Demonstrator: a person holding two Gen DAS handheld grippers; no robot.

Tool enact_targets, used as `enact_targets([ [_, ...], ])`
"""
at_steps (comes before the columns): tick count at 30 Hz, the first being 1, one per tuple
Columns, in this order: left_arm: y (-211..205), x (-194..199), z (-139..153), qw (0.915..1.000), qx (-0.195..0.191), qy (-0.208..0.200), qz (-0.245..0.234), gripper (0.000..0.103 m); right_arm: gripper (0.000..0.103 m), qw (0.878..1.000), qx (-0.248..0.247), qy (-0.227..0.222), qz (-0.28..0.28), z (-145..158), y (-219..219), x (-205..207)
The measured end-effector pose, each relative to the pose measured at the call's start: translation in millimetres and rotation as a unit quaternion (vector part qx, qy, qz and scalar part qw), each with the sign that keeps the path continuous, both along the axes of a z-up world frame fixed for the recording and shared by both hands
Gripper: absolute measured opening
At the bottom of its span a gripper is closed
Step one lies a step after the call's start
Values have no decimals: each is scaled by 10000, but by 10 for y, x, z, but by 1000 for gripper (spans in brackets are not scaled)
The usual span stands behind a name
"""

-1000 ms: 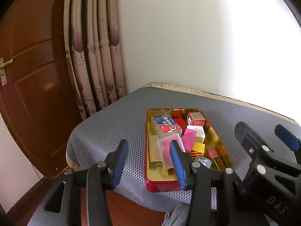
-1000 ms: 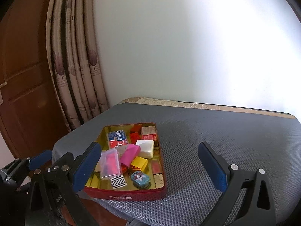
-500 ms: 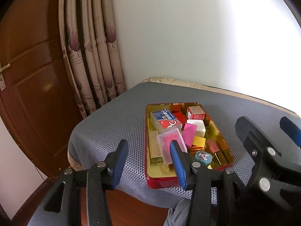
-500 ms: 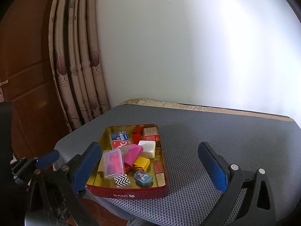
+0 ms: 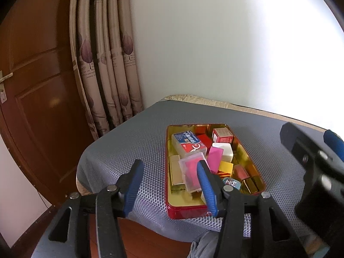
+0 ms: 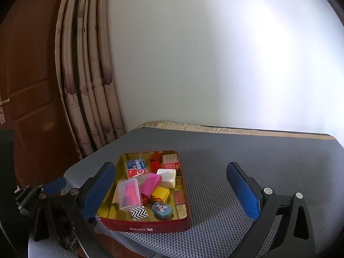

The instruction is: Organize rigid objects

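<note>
Red tin (image 6: 148, 229) flat on mat, long axis running toward wall

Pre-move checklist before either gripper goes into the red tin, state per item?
1. Left gripper empty, jaws just been opening, nothing between them: ok.
2. Right gripper open and empty: ok.
3. Red tin fully on the grey mat: cannot tell, its near end sits at the mat edge.
4. Clear box on top of the pile, reachable: ok.
5. Pink block free to lift: not ok, leaning tilted among its neighbours.
</note>
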State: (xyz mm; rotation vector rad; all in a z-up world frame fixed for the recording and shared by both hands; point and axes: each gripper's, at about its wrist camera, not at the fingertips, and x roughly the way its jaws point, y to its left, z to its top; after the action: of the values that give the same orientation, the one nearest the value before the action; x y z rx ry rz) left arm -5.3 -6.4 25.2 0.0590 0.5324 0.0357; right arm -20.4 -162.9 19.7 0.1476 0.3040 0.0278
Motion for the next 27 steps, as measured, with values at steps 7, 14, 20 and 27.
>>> enact_targets([
  [7,21,7,34,10000,-59,-34,24,56,102,9987,280,92,-409,-59,-231,77],
  [14,40,15,55,9999,-97,10,93,56,102,9992,80,330,-226,-242,-126,130],
  [20,73,-20,114,9997,-188,-39,167,56,102,9995,27,257,-170,-223,-88,93],
  [27,105,-31,140,9996,-235,12,157,56,102,9995,56,288,-120,-201,-88,89],
])
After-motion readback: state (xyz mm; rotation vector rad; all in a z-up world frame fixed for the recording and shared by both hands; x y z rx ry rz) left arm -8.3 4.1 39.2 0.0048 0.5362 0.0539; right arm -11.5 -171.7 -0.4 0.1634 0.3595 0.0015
